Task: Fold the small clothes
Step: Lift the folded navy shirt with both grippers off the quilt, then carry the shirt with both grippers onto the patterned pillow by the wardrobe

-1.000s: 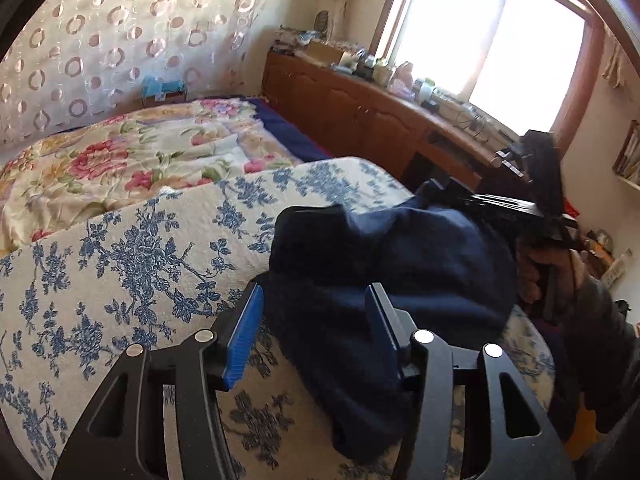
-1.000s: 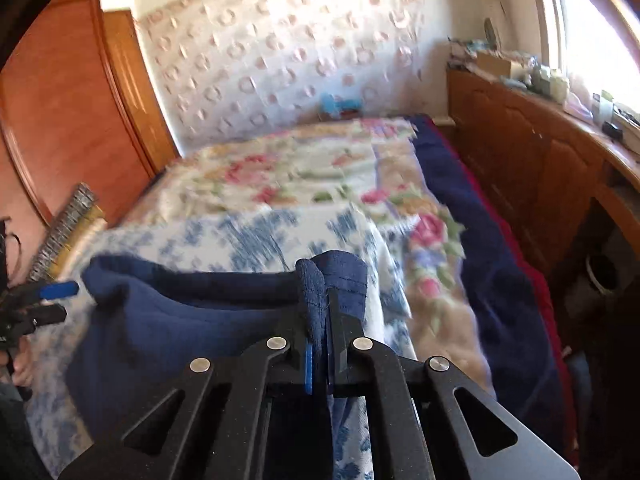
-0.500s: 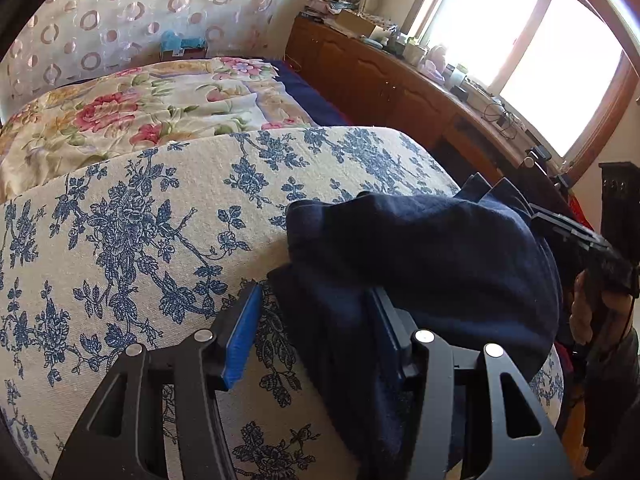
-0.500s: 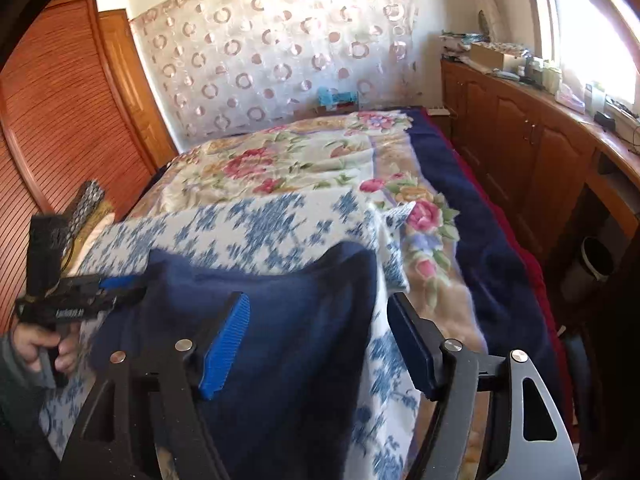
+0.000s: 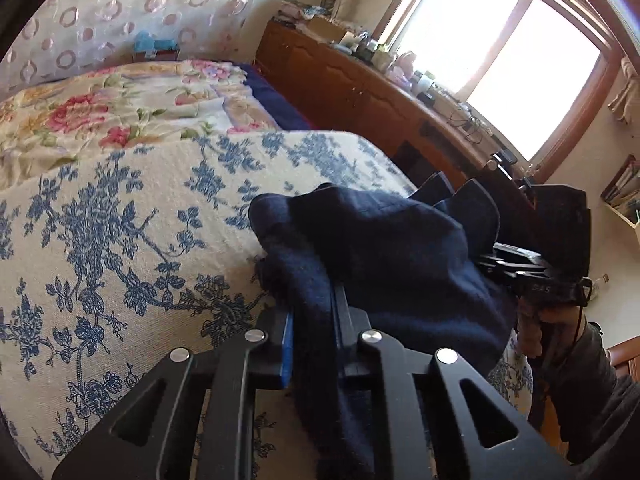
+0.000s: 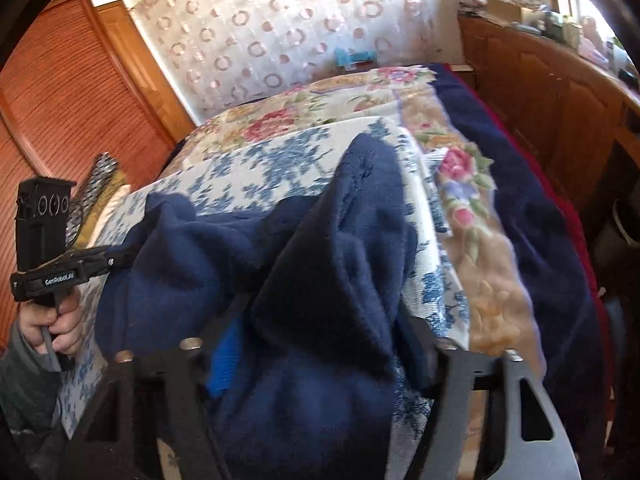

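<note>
- Jaws of the left gripper [image 5: 314,312], seen in the left wrist view, have just been closing and now stand nearly together, pinching a near fold of the navy blue garment [image 5: 384,248] between the blue pad and the black one.
- From that grip the garment spreads away to the right in a rumpled heap over the blue-flowered cream bedspread [image 5: 120,216], at the near right part of the bed.
- At the right of this view the right gripper [image 5: 532,276] reaches in to the garment's far right edge, held by a hand [image 5: 536,332] in a dark sleeve; its jaws are hidden by the cloth here.
- Farther off lies a pink-flowered quilt [image 5: 100,108], with a wooden cabinet [image 5: 360,92] under the window on the right.
- Right wrist view: jaws of the right gripper [image 6: 320,352] have just been closing but are half open, a blue pad showing at the left; a raised peak of the garment [image 6: 340,248] fills the gap and drapes over them. The picture is blurred and I cannot tell whether the pads press on the cloth.
- At the left of this view the left gripper [image 6: 120,258] meets the garment's left edge, held by a hand [image 6: 52,324] in a grey sleeve.
- Behind it stands a slatted wooden wardrobe door [image 6: 68,112].
</note>
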Available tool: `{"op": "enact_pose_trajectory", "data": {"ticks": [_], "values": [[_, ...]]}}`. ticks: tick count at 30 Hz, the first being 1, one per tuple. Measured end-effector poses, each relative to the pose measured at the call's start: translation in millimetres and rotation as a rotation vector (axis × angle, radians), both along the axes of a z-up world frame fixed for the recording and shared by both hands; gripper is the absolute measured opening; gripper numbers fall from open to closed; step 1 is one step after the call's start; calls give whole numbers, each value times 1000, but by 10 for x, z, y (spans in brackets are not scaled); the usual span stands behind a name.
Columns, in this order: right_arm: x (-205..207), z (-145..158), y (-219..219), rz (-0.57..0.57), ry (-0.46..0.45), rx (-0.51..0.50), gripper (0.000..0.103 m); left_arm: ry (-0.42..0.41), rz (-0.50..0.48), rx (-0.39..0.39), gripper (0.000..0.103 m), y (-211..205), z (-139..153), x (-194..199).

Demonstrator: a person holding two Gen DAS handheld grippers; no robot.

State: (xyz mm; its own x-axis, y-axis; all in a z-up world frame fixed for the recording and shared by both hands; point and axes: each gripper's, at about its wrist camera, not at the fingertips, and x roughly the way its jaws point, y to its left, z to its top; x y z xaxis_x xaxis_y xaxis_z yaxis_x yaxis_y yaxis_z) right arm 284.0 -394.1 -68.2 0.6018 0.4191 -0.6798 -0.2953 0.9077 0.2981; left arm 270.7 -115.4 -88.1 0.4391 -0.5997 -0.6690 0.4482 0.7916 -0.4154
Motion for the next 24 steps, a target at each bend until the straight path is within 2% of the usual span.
{"op": "enact_pose_trajectory", "data": {"ticks": [1, 4, 10, 13, 17, 24], "values": [[6, 6, -13, 17, 2, 15, 37, -12, -2, -6, 15, 2, 38, -13], [-41, 63, -13, 20, -42, -19, 23, -67, -6, -42, 14, 34, 236, -134], [-140, 513, 154, 46, -200, -67, 21, -177, 23, -75, 14, 252, 587, -386], [-119, 786, 367, 99, -271, -76, 21, -221, 95, -116, 14, 613, 785, -500], [22, 1161, 847, 219, -362, -90, 21, -298, 215, -107, 14, 1143, 1015, -688], [432, 1669, 2140, 459, -501, -122, 21, -406, 492, -67, 14, 2282, 1323, -1108]]}}
